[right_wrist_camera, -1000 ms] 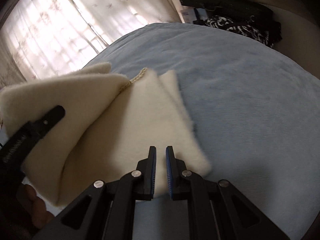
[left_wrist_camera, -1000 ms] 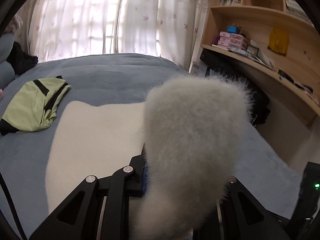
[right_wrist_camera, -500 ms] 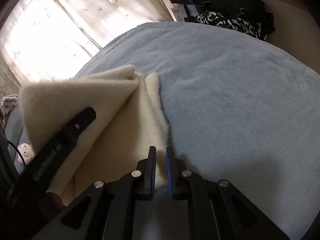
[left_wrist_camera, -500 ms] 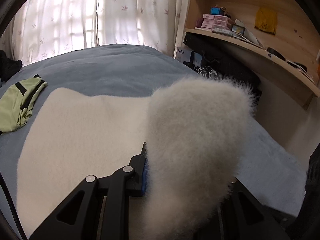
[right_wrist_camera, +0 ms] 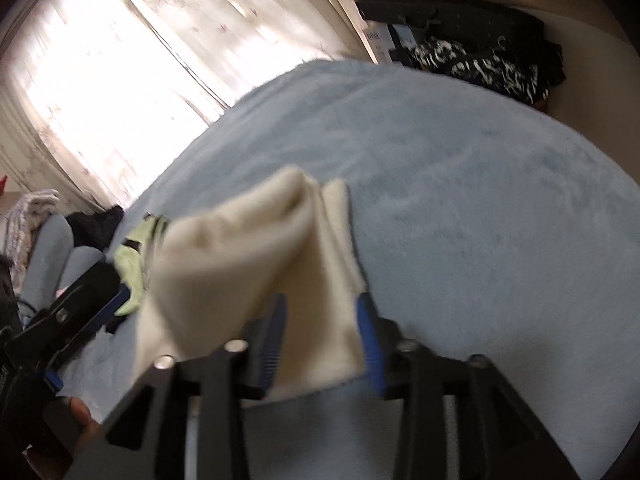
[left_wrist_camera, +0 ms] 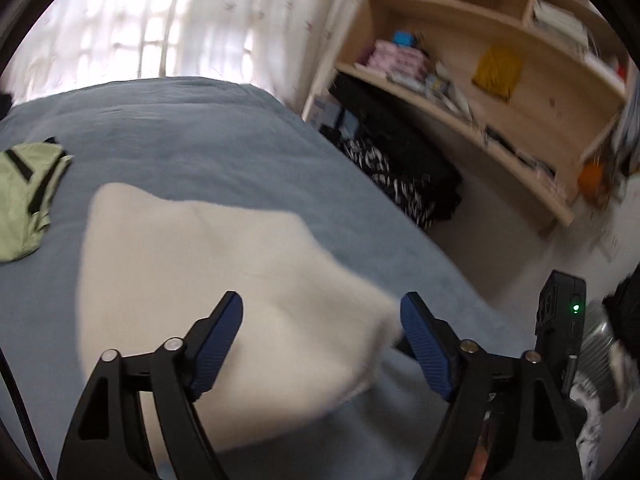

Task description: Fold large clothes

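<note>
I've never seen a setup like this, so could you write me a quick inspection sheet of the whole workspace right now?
Surface: bed with blue blanket, soft and mostly flat.
Job's things: cream fleece garment lying on the blanket, partly folded, one fold raised.
Clutter: green garment at the bed's left side.
Grippers: left gripper open, fleece beneath it; right gripper open, fleece edge between its fingers.
Cables: thin black cable at the left wrist view's edge.
Surroundings: curtained window, wooden shelves with books and boxes, dark patterned clothes on the floor.
</note>
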Demonstrator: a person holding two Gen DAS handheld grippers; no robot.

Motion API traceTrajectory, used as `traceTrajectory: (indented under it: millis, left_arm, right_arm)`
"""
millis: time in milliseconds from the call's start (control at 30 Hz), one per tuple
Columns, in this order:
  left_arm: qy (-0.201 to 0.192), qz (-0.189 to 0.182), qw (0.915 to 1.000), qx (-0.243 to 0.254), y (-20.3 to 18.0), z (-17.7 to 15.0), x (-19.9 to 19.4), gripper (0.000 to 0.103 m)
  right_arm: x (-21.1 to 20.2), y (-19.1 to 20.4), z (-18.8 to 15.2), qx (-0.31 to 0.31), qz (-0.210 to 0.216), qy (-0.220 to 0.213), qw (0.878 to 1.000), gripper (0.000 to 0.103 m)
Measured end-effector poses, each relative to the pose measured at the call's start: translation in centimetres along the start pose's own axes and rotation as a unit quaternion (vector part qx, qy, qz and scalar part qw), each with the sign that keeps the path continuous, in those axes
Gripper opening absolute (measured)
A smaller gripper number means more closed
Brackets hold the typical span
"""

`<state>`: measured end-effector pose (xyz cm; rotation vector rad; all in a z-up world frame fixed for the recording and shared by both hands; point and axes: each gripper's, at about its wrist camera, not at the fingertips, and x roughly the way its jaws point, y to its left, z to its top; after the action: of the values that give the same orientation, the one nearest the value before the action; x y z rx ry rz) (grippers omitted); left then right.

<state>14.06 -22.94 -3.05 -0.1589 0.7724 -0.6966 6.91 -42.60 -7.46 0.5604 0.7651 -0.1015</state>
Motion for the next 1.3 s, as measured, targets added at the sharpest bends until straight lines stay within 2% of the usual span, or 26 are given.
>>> traceTrajectory:
  millis: [133,233,333,400,433,500,633,733,833,900,967,1100,1167,1200,1233,1300]
  left_arm:
    - [-0.001,0.057,0.9979,-0.03,4.3,0.5,-3.1,0.083]
    - [0.025,0.108,0.9926,-0.05,8.1,0.1,-3.2,0.083]
    - [0.062,0.129,0.9869,-0.075,12.2,-1.1,-2.5,0.083]
    - [0.082,0.13,0.9841,-0.09,14.5,-2.2,-2.0,0.079]
    - [0.087,0.129,0.9833,-0.094,15.2,-2.7,-1.8,0.076]
    - [0.099,0.125,0.982,-0.101,16.3,-3.4,-1.2,0.067]
    - [0.103,0.095,0.9819,-0.127,17.2,-4.1,-0.6,0.063]
    - [0.107,0.083,0.985,-0.107,16.1,-4.3,0.0,0.063]
    - [0.122,0.08,0.9862,-0.08,14.4,-5.4,1.1,0.062]
    - [0.133,0.087,0.9849,-0.069,13.8,-6.7,2.3,0.062]
    - [0.133,0.081,0.9847,-0.077,13.6,-7.4,2.7,0.062]
    - [0.129,0.096,0.9857,-0.052,12.8,-6.4,2.0,0.062]
    - [0.139,0.082,0.9864,-0.032,12.2,-5.5,1.8,0.069]
    - [0.142,0.072,0.9869,-0.027,12.2,-4.9,1.8,0.071]
    - [0.139,0.067,0.9876,-0.029,12.5,-4.2,1.9,0.074]
    - [0.136,0.062,0.9878,-0.044,13.3,-2.6,2.4,0.074]
  right_arm:
    - [-1.7,1.8,2.1,-0.014,0.048,-0.004,0.999,0.042]
    - [-0.6,3.4,3.7,-0.028,0.086,0.039,0.995,0.046]
    - [1.9,4.2,4.2,-0.041,0.085,0.093,0.991,0.046]
    - [4.2,4.6,4.1,-0.062,0.062,0.128,0.988,0.045]
    - [4.8,4.6,4.0,-0.068,0.056,0.134,0.987,0.036]
    - [6.3,4.5,4.0,-0.084,0.051,0.139,0.985,0.009]
    - [4.5,3.2,4.4,-0.073,0.068,0.102,0.99,0.007]
    - [1.9,2.2,3.0,-0.085,0.056,0.062,0.993,0.007]
    - [3.5,-0.4,0.5,-0.062,0.028,0.086,0.994,0.007]
    - [6.4,-2.8,-1.9,-0.04,0.01,0.115,0.992,0.007]
    - [7.3,-3.5,-2.7,-0.032,-0.001,0.11,0.993,0.007]
    - [5.9,-2.0,-0.7,-0.04,0.016,0.11,0.993,0.011]
    - [5.2,-1.8,1.4,-0.03,0.046,0.108,0.993,0.024]
    - [5.1,-1.8,2.4,-0.026,0.051,0.101,0.993,0.043]
    - [5.2,-1.5,3.4,-0.022,0.051,0.091,0.994,0.055]
    - [5.9,-1.2,5.8,-0.025,0.044,0.07,0.996,0.057]
